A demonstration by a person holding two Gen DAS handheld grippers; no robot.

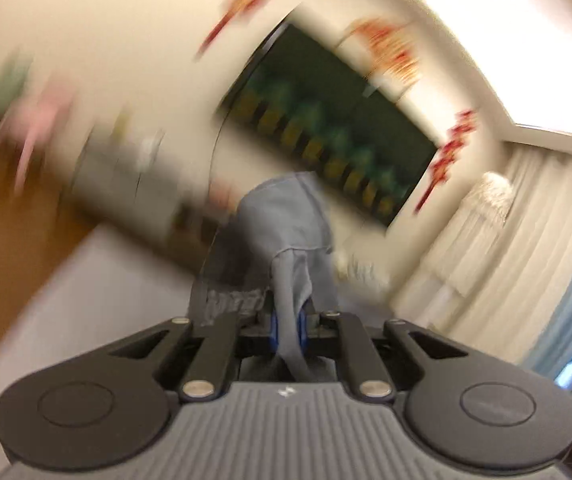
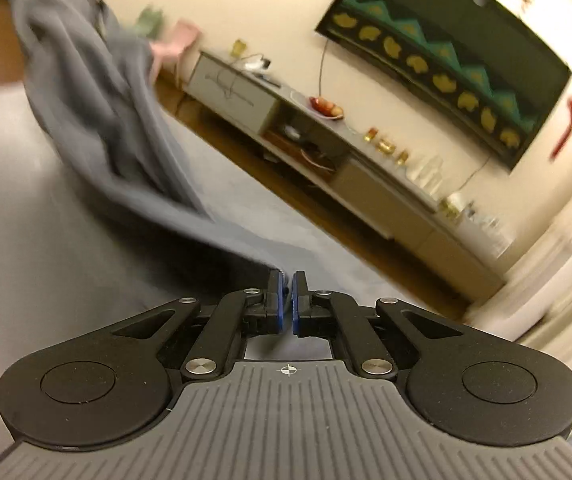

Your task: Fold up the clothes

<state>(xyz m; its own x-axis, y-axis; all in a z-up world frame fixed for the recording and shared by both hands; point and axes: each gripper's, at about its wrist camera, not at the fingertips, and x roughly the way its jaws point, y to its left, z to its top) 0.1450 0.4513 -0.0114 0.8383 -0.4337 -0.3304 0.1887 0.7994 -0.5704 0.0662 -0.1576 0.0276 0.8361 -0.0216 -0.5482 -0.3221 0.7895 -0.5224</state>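
A grey garment (image 1: 286,216) is bunched in front of my left gripper (image 1: 287,326), which is shut on a fold of it between the blue pads; the left wrist view is heavily blurred. Seen from the right wrist, the same grey garment (image 2: 98,120) stretches in the air from the upper left down to my right gripper (image 2: 286,300). That gripper is shut on the cloth's thin edge, with only a narrow slit between its blue pads (image 2: 297,312). Below the hanging cloth lies a pale grey surface (image 2: 26,240).
A long low cabinet (image 2: 365,184) with bottles and a red dish runs along the cream wall. Above it hangs a dark framed picture (image 2: 445,52) with red decorations around it. White curtains (image 1: 505,248) are at the right. A wooden floor (image 2: 325,224) borders the pale surface.
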